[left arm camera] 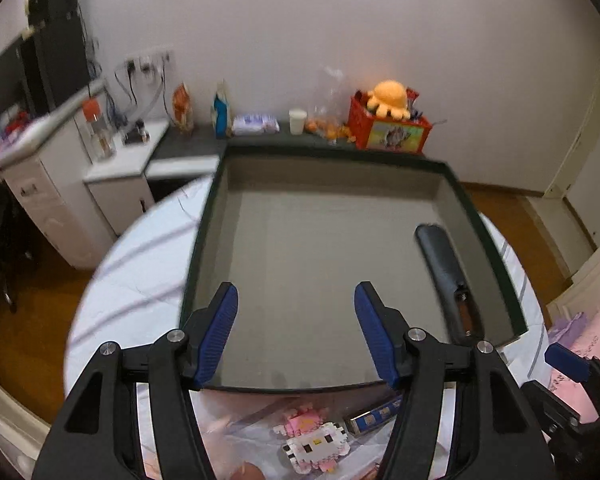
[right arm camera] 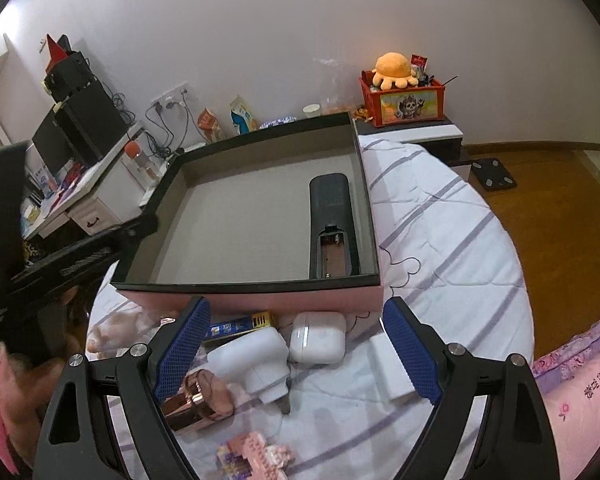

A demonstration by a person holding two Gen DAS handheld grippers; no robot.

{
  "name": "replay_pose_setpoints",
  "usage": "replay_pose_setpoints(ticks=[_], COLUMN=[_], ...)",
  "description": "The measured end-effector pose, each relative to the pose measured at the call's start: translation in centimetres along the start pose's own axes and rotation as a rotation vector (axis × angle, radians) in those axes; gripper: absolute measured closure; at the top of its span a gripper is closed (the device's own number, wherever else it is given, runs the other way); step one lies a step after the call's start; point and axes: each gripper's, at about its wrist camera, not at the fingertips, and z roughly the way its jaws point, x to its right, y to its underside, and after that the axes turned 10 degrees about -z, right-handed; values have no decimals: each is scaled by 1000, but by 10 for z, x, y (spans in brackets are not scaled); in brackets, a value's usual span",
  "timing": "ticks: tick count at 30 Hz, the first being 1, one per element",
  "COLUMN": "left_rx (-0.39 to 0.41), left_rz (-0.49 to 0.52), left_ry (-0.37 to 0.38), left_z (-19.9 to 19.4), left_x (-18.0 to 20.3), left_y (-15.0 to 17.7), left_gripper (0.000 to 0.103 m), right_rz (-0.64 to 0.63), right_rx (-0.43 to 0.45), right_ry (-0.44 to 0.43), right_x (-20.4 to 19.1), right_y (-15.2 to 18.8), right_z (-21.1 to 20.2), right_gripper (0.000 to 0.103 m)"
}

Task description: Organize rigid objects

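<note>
The box (right arm camera: 260, 216), a shallow open tray with a dark rim and pink outer wall, sits on the striped bed cover (right arm camera: 440, 232), and so far it holds a single item: a dark remote (right arm camera: 332, 224) lying along its right wall, back up, with its battery bay uncovered. The rest of the box floor is bare, so the sorting looks barely begun.

Most of the work is still outside, in a cluster just in front of the near wall: a white plug adapter (right arm camera: 256, 364), a white earbud case (right arm camera: 318, 338), a harmonica (right arm camera: 240, 326), a rose-gold cylinder (right arm camera: 196, 400), a white block (right arm camera: 392, 372) and a pink brick toy (right arm camera: 256, 458).

The right claw (right arm camera: 296, 354) hangs over that cluster with its jaws wide apart and nothing between them. The left claw (left arm camera: 296, 336) is above the box's near edge, jaws partly apart and empty, with the cat-faced brick figure (left arm camera: 314, 446) below it.
</note>
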Motion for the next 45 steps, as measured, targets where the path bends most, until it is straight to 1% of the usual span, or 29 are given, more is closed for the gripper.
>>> replay_pose_setpoints(ticks=[2,4,5,6,7,8,9,14,21,26,30,34,39,45], left_rx=[1,14,13,12,16,20,25,29,4,-9,-24,-27,-17,-20], left_rz=[6,27,30,30,30,30,29,8,-9,-73,-119,-150,-145,-139], left_ry=[0,-19,-22,-25,-36,-44,-46,-59,-95,-129,-167,-185,-189,-201], left_z=[-2,-8,-11,-13,-15,-17,-20,-38,-53,-65,-68,-68,-63,-44], left_x=[-1,-1,-2,-3,-3,-4,-5,-16,-31,-61,-85,-103,-112,-123], left_y=[5,13,16,18,21,22,24,38,73,108,124,127,121,108], left_gripper=[41,39,34,23,16,2,0,0,0,0,0,0,0,0], right_rz=[-10,-10,-7,-5,-4,-5,-8,-22,-22,-32,-44,-59,-73,-70], right_rx=[-5,-6,-8,-9,-10,-9,-9,2,12,0,-7,-11,-17,-33], right_ry=[-5,-8,-9,-9,-12,-15,-16,-18,-11,-14,-18,-27,-26,-9], right_x=[-1,0,0,0,0,-1,-2,-11,-15,-23,-31,-39,-49,-49], right_y=[-2,-3,-4,-3,-2,-2,0,8,19,29,35,36,39,37], right_z=[3,5,6,7,7,6,5,-8,-23,-27,-28,-28,-27,-21], right_gripper=[14,14,14,14,14,14,14,14,14,14,14,14,14,14])
